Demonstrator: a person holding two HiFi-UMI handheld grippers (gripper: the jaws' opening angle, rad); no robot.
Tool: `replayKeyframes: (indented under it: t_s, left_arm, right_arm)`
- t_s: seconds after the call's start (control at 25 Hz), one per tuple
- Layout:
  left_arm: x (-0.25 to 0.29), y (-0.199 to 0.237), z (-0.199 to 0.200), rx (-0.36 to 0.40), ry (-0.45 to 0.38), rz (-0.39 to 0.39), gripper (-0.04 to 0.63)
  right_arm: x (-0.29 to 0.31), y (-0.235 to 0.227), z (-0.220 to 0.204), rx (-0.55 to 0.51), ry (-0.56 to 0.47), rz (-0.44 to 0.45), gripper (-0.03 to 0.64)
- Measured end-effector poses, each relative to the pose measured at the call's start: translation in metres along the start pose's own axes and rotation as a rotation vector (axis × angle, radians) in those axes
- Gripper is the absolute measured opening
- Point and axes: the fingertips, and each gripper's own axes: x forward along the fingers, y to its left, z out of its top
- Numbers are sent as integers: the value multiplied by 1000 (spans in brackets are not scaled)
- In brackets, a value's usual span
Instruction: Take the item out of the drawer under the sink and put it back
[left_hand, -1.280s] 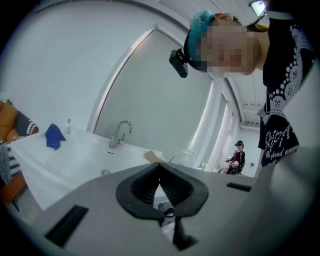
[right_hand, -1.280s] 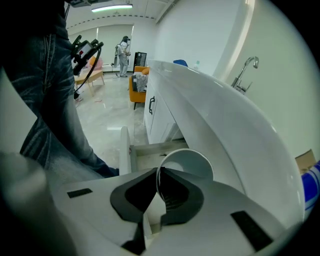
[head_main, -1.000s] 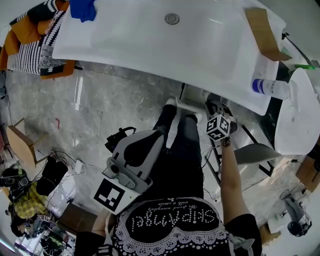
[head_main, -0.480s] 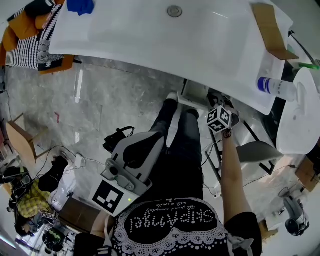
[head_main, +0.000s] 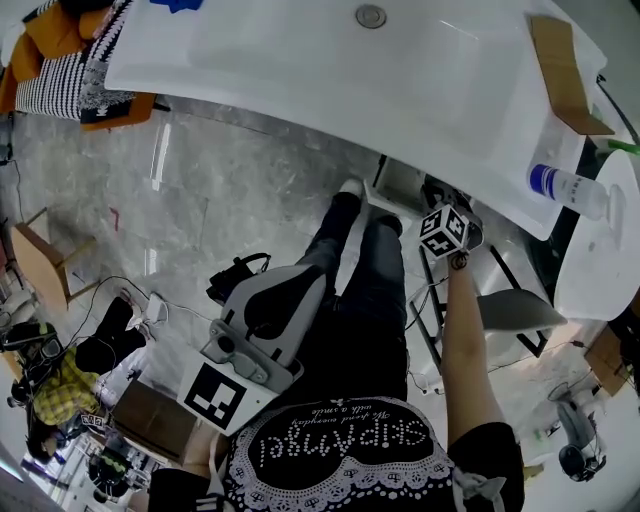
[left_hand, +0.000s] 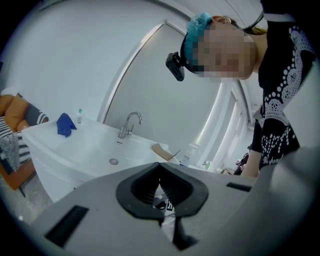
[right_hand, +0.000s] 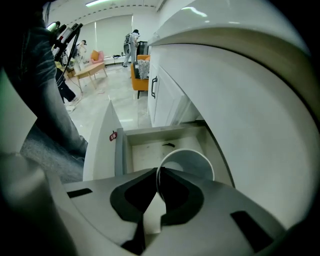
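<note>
Right gripper has its jaws pinched shut on the rim of the white paper cup. Only a thin strip of the cup's wall sits between the pads, and the rest of the cup hangs out past the tips, mouth facing back at the camera.

Just beyond and below the jaws is the open drawer, with the cup over its inside. I can't tell if the bottom of the cup is touching the drawer floor or not. There's a small dark scrap on the floor, further out from the tips. The drawer front stands off to the left of the jaws, and the underside of the sink curves close overhead on the right.

What I'd worry about:
- That rim grip is flimsy. A paper wall can fold or pivot in the pads, so any quick move could swing the cup or let it slip out.
- Squeeze harder and the rim just crumples.
- There isn't much headroom. Lift too steeply and the cup could bump the sink's underside; drift sideways and it could clip the drawer wall and get knocked loose.

Left gripper is closed with nothing in it, held low and away from the drawer and aimed up at the basin, so it can't catch anything.
</note>
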Motion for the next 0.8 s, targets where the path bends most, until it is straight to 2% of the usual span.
replayKeyframes:
  t_s: [0.4,0.8]
  left_arm:
    - [-2,10,-6,-15,21,18,5]
    - [2,13,-5,-28,21,26,5]
  right_arm:
    - [16,-4,-6,21,66,11,26]
    - [23,-2,-3,-25,78,48,26]
